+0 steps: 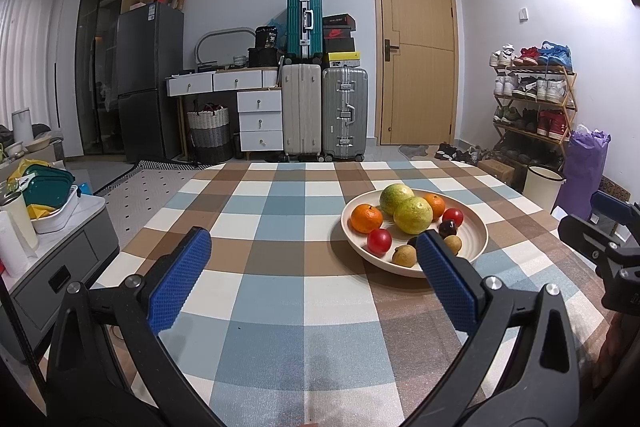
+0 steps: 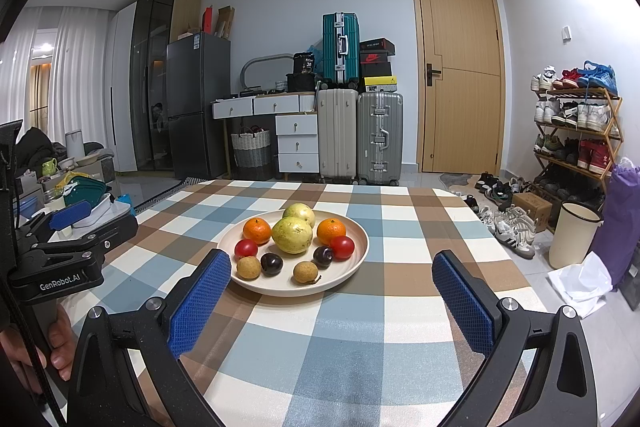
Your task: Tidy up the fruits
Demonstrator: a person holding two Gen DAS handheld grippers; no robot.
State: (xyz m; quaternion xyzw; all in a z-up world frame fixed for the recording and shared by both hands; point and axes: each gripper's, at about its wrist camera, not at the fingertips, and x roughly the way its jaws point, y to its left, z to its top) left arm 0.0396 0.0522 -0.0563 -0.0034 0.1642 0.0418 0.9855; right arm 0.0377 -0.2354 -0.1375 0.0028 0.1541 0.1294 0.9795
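We're in a home, looks like a small apartment's living/entry room. Evidence: fridge (image 2: pixel 198 103) next to a tall glass-front cabinet (image 2: pixel 150 75), white drawer desk (image 2: pixel 276 119), stacked suitcases (image 2: pixel 360 131) with shoe boxes (image 2: pixel 376 61) on top, wooden door (image 2: pixel 460 71), loaded shoe rack (image 2: pixel 576 131), laundry basket (image 2: pixel 252 151), curtains (image 2: pixel 68 67). We're over a table with a checked cloth (image 2: pixel 360 339).

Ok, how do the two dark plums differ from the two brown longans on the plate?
The plums are dark purple and glossy; the longans are tan and matte. One longan shows a stem; neither plum clearly does. Both pairs are small, round, and sit at the plate's near side.
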